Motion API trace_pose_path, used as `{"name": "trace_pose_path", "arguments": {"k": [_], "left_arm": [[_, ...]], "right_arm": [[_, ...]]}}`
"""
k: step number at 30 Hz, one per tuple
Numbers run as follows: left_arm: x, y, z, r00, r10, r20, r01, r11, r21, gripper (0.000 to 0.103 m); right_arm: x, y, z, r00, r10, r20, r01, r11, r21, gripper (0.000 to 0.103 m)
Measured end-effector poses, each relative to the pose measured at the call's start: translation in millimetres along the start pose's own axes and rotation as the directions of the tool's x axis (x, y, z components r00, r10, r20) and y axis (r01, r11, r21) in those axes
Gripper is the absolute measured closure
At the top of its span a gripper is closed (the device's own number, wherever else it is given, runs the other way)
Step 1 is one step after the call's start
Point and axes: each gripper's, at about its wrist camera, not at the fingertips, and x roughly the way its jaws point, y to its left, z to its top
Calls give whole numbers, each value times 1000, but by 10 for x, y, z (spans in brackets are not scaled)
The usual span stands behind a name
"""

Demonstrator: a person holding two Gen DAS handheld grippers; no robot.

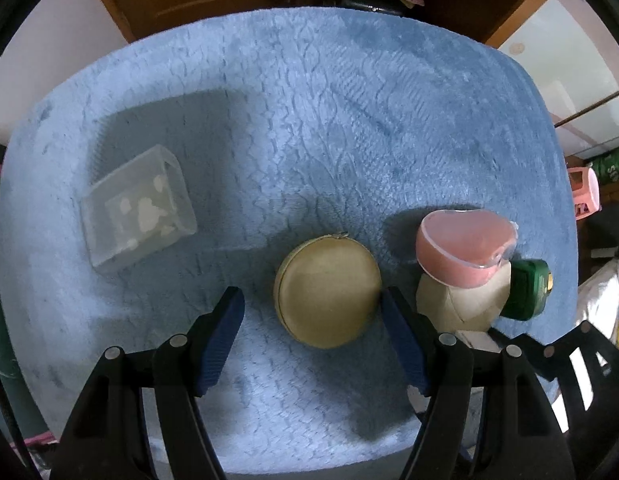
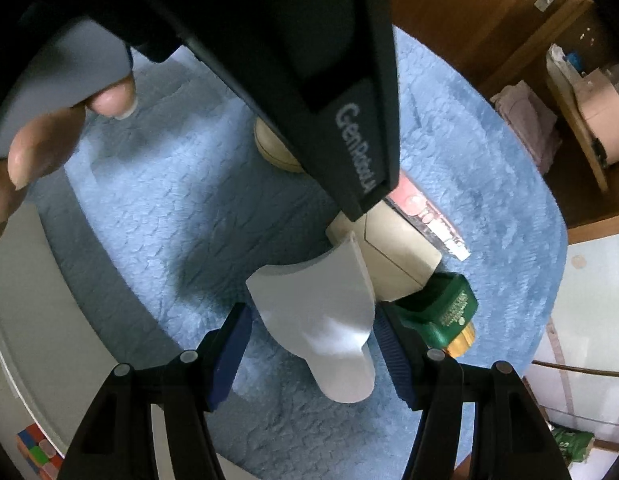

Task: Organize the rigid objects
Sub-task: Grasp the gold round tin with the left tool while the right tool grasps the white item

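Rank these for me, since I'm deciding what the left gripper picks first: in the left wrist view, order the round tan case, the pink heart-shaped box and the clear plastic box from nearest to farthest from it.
From the left gripper:
1. Round tan case, between the fingers.
2. Pink heart-shaped box, to the right, atop a beige box.
3. Clear plastic box, far left.

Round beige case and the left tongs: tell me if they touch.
Cannot tell. In the left wrist view the round beige case sits between the open left tongs; a clear gap on one side, the other pad meets its edge.
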Motion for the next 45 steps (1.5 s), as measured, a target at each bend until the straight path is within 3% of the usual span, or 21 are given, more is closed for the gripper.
{"name": "trace_pose_path", "arguments": {"k": [3,11,13,15,22,30,37,45], "left_arm": [[68,-17,-20,999,35,11,-36,999,15,29],[113,-80,-21,997,61,40,-62,997,39,29],[86,-66,-55,997,63,54,-66,997,40,33],[37,-46,-95,996,60,70,-63,997,41,44],[-109,33,-216,994,70,83,-72,997,20,45],[-781,-48,-573,984,47,172,-58,997,57,45],[-1530,-128,-934,960,-1,278,-27,995,96,45],[-2194,-100,-1563,934,-16,358,-26,993,111,45]], "right_arm": [[55,-41,-8,1000,15,-6,-15,1000,20,47],[71,-140,-62,998,64,29,-66,995,74,48],[56,-186,-76,995,91,37,-94,991,100,48],[41,-264,-103,994,104,45,-109,987,121,48],[-95,-468,-262,984,154,93,-169,967,191,48],[-489,-448,-399,963,183,197,-231,939,256,48],[-1136,-453,-527,922,184,341,-287,916,281,48],[-1942,-158,-916,878,118,463,-292,899,325,48]]}}
